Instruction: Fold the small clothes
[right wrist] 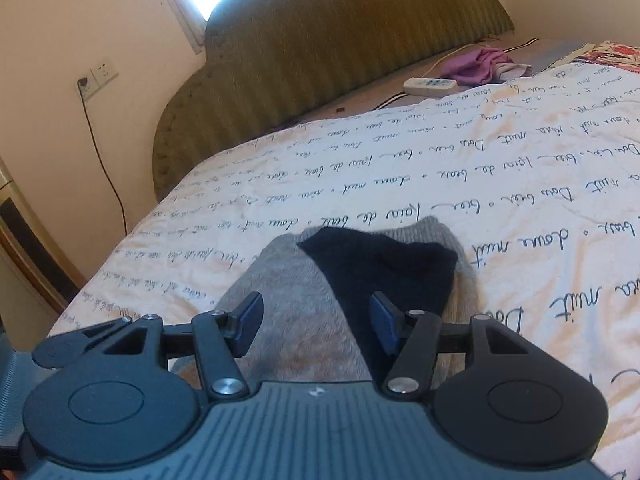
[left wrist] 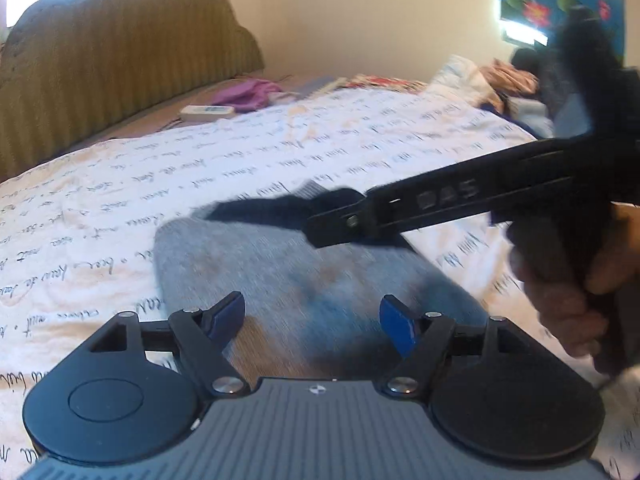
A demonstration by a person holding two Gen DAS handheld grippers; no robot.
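Observation:
A small grey knitted garment lies flat on the white script-printed duvet. In the right wrist view a black part covers the far right of the grey garment. My left gripper hovers open just above the garment's near end, nothing between its blue pads. The right gripper, held by a hand, reaches in from the right over the garment's far end. From its own camera, the right gripper has its jaws opening, apart from the cloth below.
An olive ribbed headboard backs the bed. A white power strip and a purple cloth lie by it. More clothes are piled at the far right. A cable hangs from a wall socket beyond the bed's left edge.

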